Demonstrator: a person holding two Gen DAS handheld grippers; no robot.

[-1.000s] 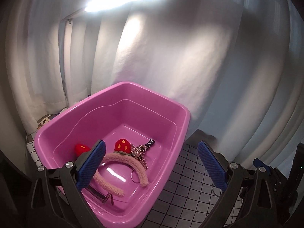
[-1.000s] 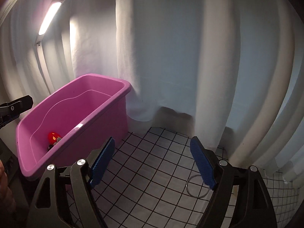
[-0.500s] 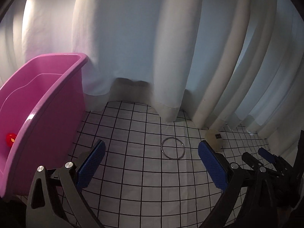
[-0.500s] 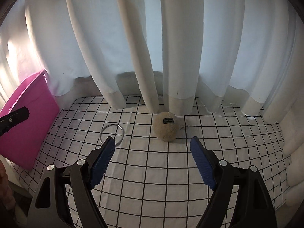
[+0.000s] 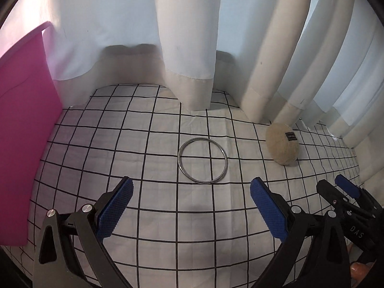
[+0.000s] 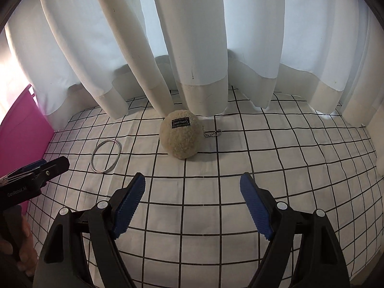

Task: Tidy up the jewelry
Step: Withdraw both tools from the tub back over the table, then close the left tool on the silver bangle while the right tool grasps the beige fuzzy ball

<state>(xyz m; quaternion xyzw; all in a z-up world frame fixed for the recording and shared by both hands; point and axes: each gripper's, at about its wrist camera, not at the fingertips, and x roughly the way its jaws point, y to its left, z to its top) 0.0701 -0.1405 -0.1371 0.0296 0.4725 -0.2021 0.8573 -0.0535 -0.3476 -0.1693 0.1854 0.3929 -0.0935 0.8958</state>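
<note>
Bangle (image 5: pixel 202 160) flat on cloth (image 5: pixel 156 216) — clear all round

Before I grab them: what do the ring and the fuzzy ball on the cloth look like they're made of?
Ring: likely metal, thin and silvery with a bright sheen along its edge, seemingly rigid. Fuzzy ball: beige plush or fleece with a nubby matte pile, a small dark sewn label, and a short metal bead chain at its side.

on the cloth (image 5: pixel 168 216), the ring (image 5: pixel 202 160) lies between the bin (image 5: pixel 24 120) at left and the pompom (image 5: pixel 283 144) at right.
</note>
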